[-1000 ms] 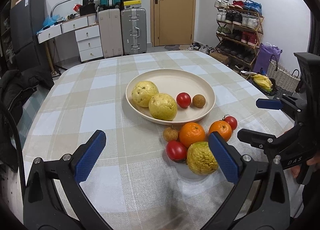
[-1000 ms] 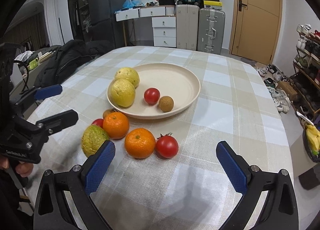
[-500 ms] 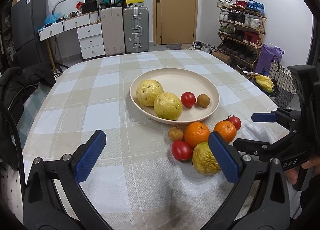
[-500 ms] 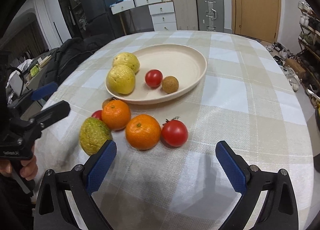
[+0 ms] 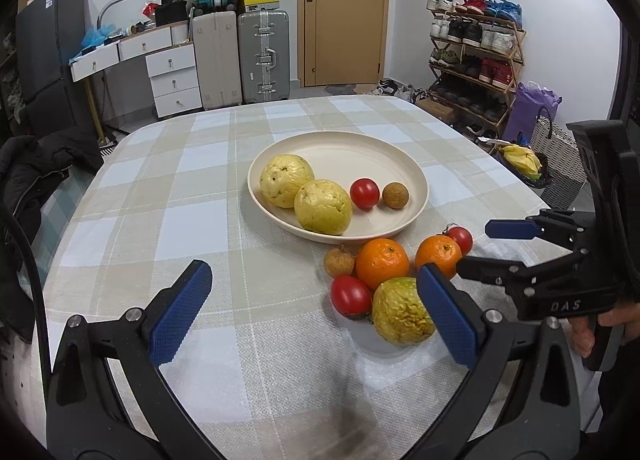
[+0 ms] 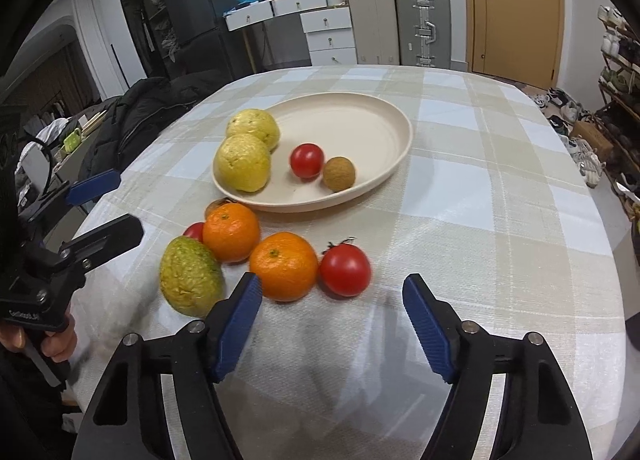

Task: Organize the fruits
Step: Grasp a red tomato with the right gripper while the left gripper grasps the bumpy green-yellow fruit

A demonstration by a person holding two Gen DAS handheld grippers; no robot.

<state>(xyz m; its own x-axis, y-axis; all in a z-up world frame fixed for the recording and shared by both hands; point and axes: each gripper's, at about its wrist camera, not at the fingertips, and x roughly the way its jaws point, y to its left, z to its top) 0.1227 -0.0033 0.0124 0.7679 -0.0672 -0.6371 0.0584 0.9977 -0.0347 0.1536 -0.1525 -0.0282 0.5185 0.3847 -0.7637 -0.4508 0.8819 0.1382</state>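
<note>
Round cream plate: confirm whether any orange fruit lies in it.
No. The round cream plate holds only two yellow fruits, a red tomato and a small brown fruit.

The left gripper [image 5: 316, 312] points downward with its jaws standing wide apart and nothing between them. The right gripper [image 6: 332, 320] also tilts downward; its jaws are closing and hold nothing. A hand [image 5: 608, 326] grips its handle.
</note>
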